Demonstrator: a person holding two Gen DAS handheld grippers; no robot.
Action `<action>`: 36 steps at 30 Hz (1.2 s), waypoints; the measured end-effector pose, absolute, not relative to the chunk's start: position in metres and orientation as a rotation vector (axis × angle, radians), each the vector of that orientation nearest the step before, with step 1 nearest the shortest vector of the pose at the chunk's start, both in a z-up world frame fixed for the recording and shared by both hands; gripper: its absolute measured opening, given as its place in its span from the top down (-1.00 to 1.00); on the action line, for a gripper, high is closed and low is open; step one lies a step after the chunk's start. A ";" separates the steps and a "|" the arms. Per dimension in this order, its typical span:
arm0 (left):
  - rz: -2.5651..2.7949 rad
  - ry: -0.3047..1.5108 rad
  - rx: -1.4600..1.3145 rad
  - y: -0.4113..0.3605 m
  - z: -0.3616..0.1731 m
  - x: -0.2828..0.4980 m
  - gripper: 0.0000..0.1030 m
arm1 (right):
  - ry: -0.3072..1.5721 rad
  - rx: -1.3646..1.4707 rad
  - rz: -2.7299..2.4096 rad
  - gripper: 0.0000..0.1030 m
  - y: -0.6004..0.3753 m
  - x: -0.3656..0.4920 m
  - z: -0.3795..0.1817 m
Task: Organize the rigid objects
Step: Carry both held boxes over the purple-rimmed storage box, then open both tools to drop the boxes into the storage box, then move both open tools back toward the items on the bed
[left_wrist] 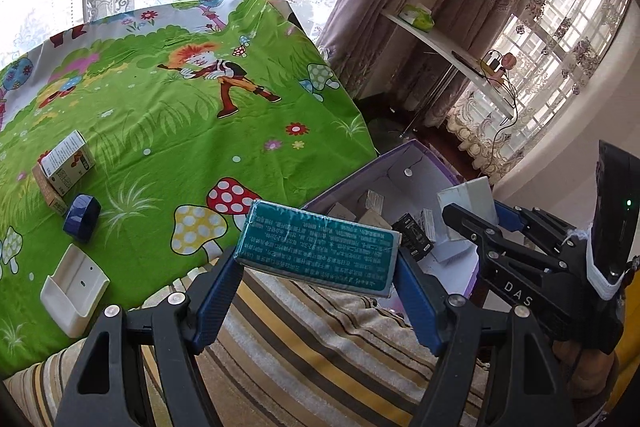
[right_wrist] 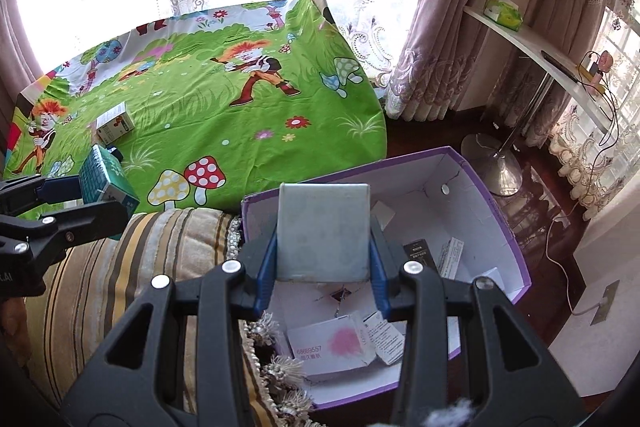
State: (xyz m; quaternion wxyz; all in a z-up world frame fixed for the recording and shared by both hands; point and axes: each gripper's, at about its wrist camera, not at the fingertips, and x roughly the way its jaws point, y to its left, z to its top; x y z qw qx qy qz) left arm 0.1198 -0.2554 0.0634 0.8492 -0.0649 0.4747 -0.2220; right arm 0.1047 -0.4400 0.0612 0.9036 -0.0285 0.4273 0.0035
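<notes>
At lower centre of the left wrist view, teal box (left_wrist: 318,247) clamped at both short ends by left gripper (left_wrist: 320,259), held level above the striped cushion (left_wrist: 312,343), just left of the purple carton's (left_wrist: 424,151) near rim. Box is flat cardboard, glossy wrap, dense white print. At centre of the right wrist view, right gripper (right_wrist: 323,239) is closed on a pale grey box (right_wrist: 323,231), upright, plain matte face, hanging over the carton's open top. Carton is white inside, purple outside, thin card walls; small boxes and a pink-printed card (right_wrist: 332,347) lie loose on its floor, with bare floor at the far right corner. Upper left of the left wrist view: green cartoon cloth (left_wrist: 180,115), wrinkled, mostly bare. On it near the left edge: a white printed box (left_wrist: 66,163), dark blue rounded case (left_wrist: 82,217) just below it, white plastic holder (left_wrist: 74,291) near the cloth's lower edge, apart from each other. Cushion is ribbed, fringed where it meets the carton.
</notes>
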 end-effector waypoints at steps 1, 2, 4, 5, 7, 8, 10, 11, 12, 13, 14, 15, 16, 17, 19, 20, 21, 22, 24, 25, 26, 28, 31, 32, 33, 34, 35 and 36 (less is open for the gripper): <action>-0.482 1.003 -0.135 -0.260 0.063 0.119 -0.48 | 0.883 -0.048 -0.003 0.15 -0.446 0.104 0.062; -0.493 1.004 -0.130 -0.265 0.063 0.118 -0.48 | 0.884 -0.037 -0.011 0.15 -0.451 0.104 0.062; -0.519 1.005 -0.121 -0.276 0.063 0.116 -0.48 | 0.884 -0.023 -0.031 0.15 -0.461 0.104 0.063; -0.533 1.007 -0.119 -0.281 0.064 0.116 -0.48 | 0.881 -0.019 -0.041 0.15 -0.465 0.103 0.064; -0.560 1.012 -0.112 -0.292 0.064 0.115 -0.48 | 0.877 -0.014 -0.062 0.15 -0.473 0.101 0.065; -0.572 1.015 -0.107 -0.297 0.064 0.115 -0.48 | 0.874 -0.015 -0.073 0.15 -0.476 0.101 0.065; -0.591 1.019 -0.098 -0.306 0.064 0.115 -0.48 | 0.869 -0.013 -0.089 0.15 -0.482 0.099 0.066; -0.597 1.022 -0.094 -0.310 0.063 0.115 -0.48 | 0.866 -0.009 -0.097 0.15 -0.484 0.099 0.067; -0.605 1.025 -0.092 -0.313 0.063 0.116 -0.48 | 0.864 -0.003 -0.104 0.15 -0.487 0.098 0.067; -0.615 1.029 -0.092 -0.317 0.062 0.116 -0.48 | 0.863 0.002 -0.109 0.15 -0.490 0.098 0.068; -0.624 1.031 -0.091 -0.320 0.062 0.116 -0.49 | 0.863 0.006 -0.114 0.14 -0.492 0.099 0.068; -0.634 1.033 -0.090 -0.322 0.062 0.116 -0.49 | 0.863 0.009 -0.118 0.13 -0.493 0.098 0.068; -0.639 1.036 -0.086 -0.325 0.062 0.116 -0.50 | 0.863 0.011 -0.122 0.10 -0.495 0.098 0.068; -0.640 1.038 -0.083 -0.327 0.062 0.116 -0.51 | 0.862 0.014 -0.125 0.01 -0.497 0.098 0.068; -0.643 1.040 -0.084 -0.329 0.062 0.116 -0.52 | 0.857 0.021 -0.130 -0.16 -0.498 0.097 0.069; -0.644 1.040 -0.087 -0.329 0.063 0.116 -0.52 | 0.853 0.022 -0.130 -0.23 -0.499 0.097 0.069; -0.644 1.039 -0.088 -0.329 0.063 0.116 -0.52 | 0.850 0.022 -0.130 -0.27 -0.499 0.097 0.070; -0.640 1.036 -0.087 -0.328 0.063 0.116 -0.52 | 0.850 0.022 -0.129 -0.28 -0.499 0.097 0.070; -0.631 1.031 -0.089 -0.326 0.064 0.116 -0.52 | 0.851 0.021 -0.129 -0.31 -0.499 0.098 0.069; -0.627 1.028 -0.093 -0.325 0.065 0.117 -0.52 | 0.852 0.021 -0.128 -0.32 -0.498 0.098 0.069; -0.623 1.024 -0.097 -0.323 0.066 0.116 -0.52 | 0.853 0.020 -0.128 -0.32 -0.498 0.098 0.069; -0.622 1.013 -0.108 -0.320 0.067 0.116 -0.52 | 0.853 0.018 -0.127 -0.32 -0.497 0.098 0.069; -0.625 0.996 -0.119 -0.316 0.071 0.116 -0.52 | 0.850 0.015 -0.123 -0.32 -0.496 0.097 0.071; -0.627 0.991 -0.118 -0.315 0.072 0.115 -0.52 | 0.847 0.015 -0.122 -0.32 -0.495 0.096 0.072; -0.628 0.985 -0.116 -0.315 0.074 0.114 -0.52 | 0.844 0.016 -0.121 -0.32 -0.495 0.096 0.073; -0.630 0.979 -0.114 -0.314 0.075 0.114 -0.52 | 0.842 0.018 -0.120 -0.32 -0.494 0.095 0.074; -0.630 0.975 -0.113 -0.313 0.076 0.113 -0.52 | 0.841 0.019 -0.117 -0.33 -0.494 0.095 0.075; -0.629 0.972 -0.114 -0.311 0.077 0.112 -0.52 | 0.842 0.018 -0.114 -0.33 -0.493 0.095 0.075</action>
